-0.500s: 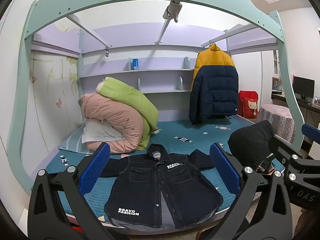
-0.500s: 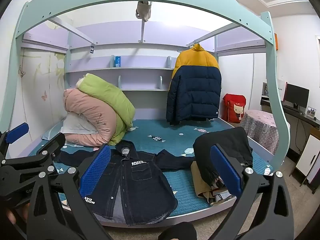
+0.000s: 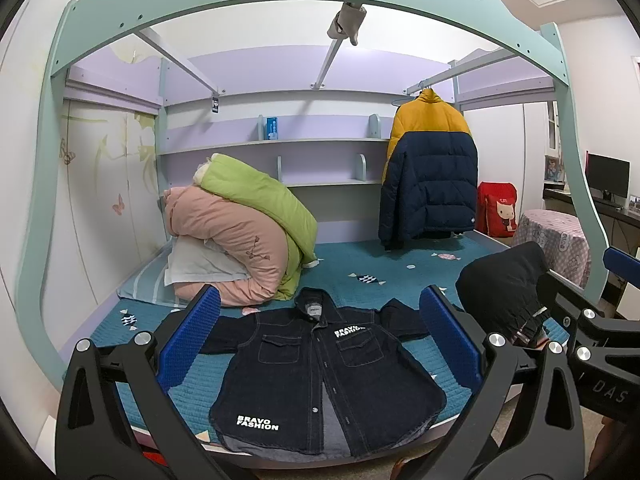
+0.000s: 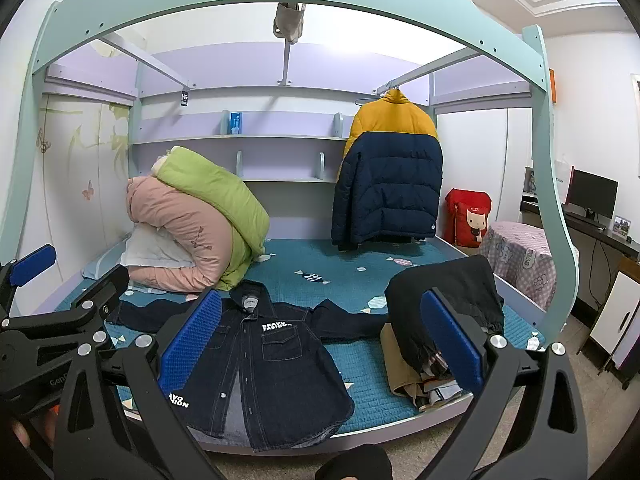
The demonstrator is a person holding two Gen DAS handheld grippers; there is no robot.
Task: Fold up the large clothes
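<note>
A dark denim button-up jacket [image 3: 320, 380] lies spread flat at the front edge of the teal quilted mattress [image 3: 400, 280], under a mint-green bunk frame [image 3: 280, 4]. Left gripper [image 3: 320, 344] and right gripper [image 4: 320, 344] both hover spread wide, empty.

On the teal bed cover [image 3: 384, 280] lie rolled pink and green quilts [image 3: 248, 236] — behind, a yellow-and-navy puffer jacket [image 3: 430, 176] hangs beside a red cartoon bag [image 3: 498, 210] — and a monitor [image 4: 592, 194] stands far right.
</note>
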